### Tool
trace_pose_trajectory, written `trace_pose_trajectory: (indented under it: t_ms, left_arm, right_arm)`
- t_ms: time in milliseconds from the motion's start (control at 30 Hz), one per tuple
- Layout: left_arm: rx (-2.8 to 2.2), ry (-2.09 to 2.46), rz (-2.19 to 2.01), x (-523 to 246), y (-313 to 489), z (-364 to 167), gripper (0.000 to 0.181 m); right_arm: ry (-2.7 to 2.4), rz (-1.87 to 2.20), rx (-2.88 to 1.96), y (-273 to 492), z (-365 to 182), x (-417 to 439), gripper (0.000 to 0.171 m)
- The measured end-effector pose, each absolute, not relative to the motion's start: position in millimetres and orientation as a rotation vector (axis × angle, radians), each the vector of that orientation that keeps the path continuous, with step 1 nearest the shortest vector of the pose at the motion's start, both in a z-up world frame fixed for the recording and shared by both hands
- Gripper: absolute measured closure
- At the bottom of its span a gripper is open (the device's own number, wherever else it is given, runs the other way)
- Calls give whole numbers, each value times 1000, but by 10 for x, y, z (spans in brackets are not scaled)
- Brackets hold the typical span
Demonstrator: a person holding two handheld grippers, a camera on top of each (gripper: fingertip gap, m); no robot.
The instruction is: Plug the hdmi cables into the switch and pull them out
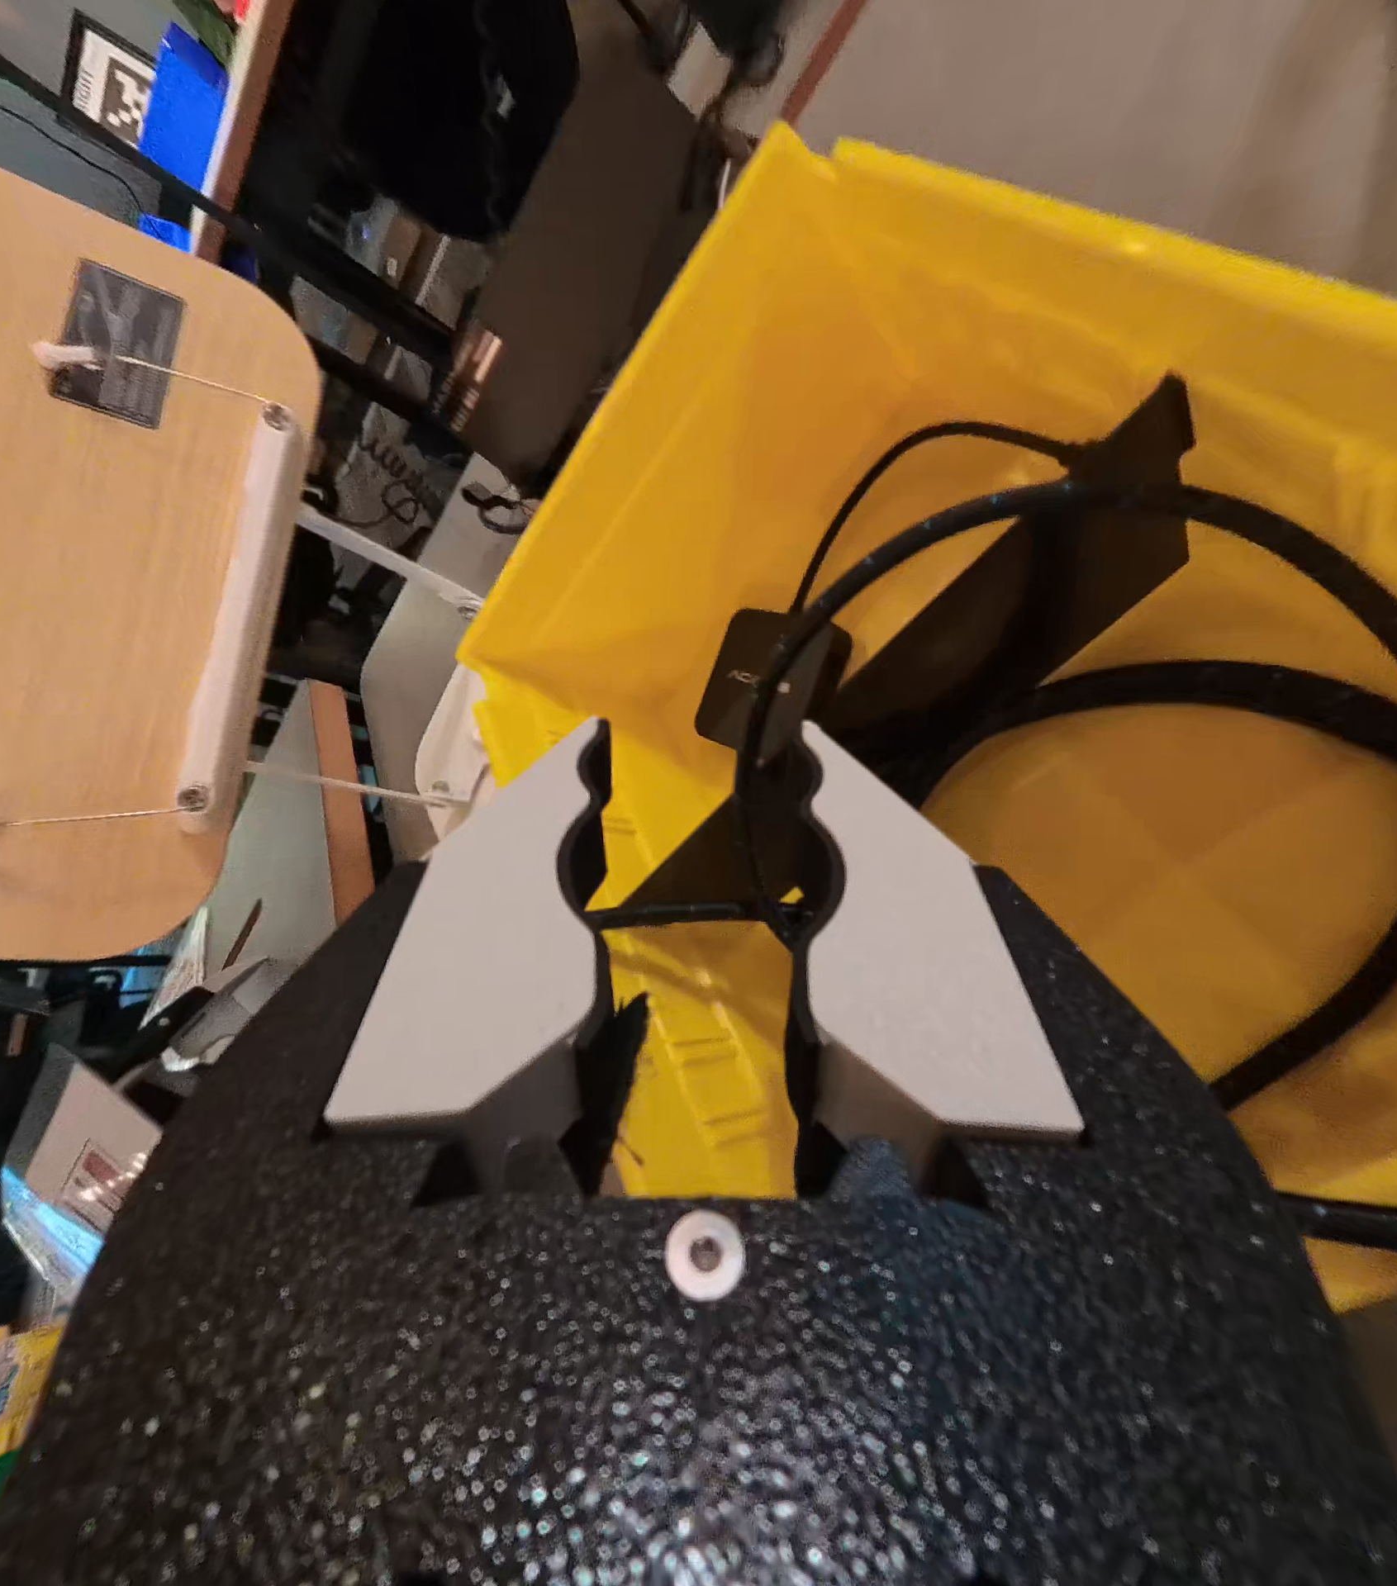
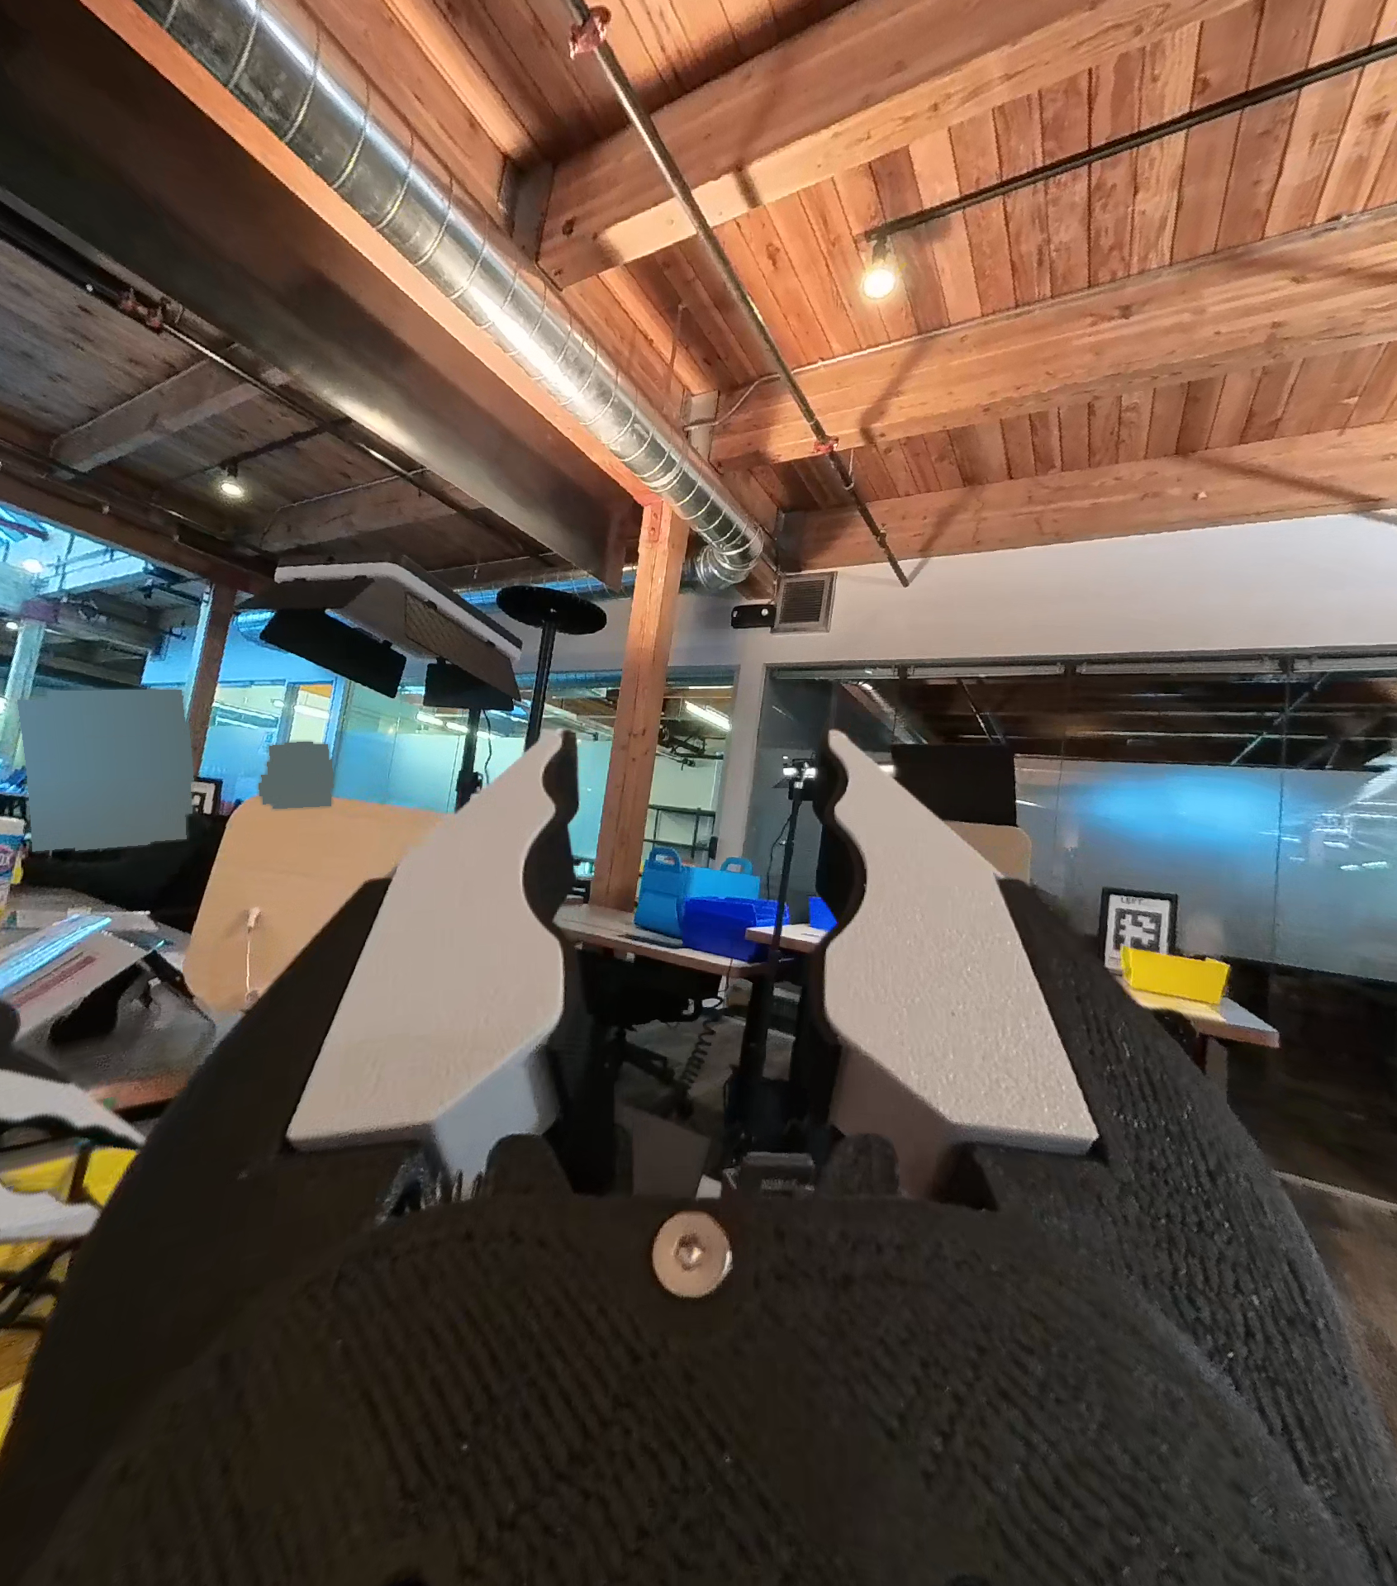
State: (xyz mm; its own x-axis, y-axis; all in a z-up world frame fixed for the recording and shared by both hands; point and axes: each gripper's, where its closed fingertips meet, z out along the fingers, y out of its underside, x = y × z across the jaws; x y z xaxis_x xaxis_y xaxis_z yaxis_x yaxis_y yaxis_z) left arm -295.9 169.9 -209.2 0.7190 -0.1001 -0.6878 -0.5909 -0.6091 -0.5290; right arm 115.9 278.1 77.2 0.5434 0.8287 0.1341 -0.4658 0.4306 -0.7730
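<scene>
The left tongs (image 1: 703, 747) hang spread over a yellow bin (image 1: 978, 343), nothing pinched between them. Just past their tips, down in the bin, sits a small black box (image 1: 772, 678) — I take it for the switch, though its ports cannot be seen from here. A thin black cord (image 1: 840, 506) runs from it up and over a black divider (image 1: 1141, 481), and a strand of it crosses the gap between the fingers low down, apparently loose rather than gripped. The thick HDMI cable (image 1: 1313, 712) lies coiled on the bin floor to the right of the tongs, its loop sweeping wide; I cannot find its plug end.

The right tongs (image 2: 699, 755) are also spread and empty, tilted up toward the ceiling and the far room, well clear of the bin — so the left is plainly the nearer to the switch.

Room is tight. The bin's near wall rises just left of the left fingers, the divider stands right behind the switch, and the coil crowds the right. I would guess the right tongs must drop into the bin from above to fish out a plug while the left steadies the switch.
</scene>
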Motion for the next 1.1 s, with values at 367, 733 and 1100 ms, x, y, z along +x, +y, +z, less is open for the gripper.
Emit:
trace_pose_trajectory:
  t_ms: [367, 733, 1100]
  left_arm:
    - [-2227, 526, 643, -3041, 1823, -2411, 148]
    - [-2225, 572, 608, -3024, 1979, -2401, 159]
    - [-2118, 532, 769, -2978, 1891, -1919, 176]
  right_arm:
    - [-598, 858, -762, 2741, 753, 1023, 117]
    - [-594, 872, -761, 2743, 750, 1054, 117]
    - [-597, 878, -770, 2763, 739, 1043, 118]
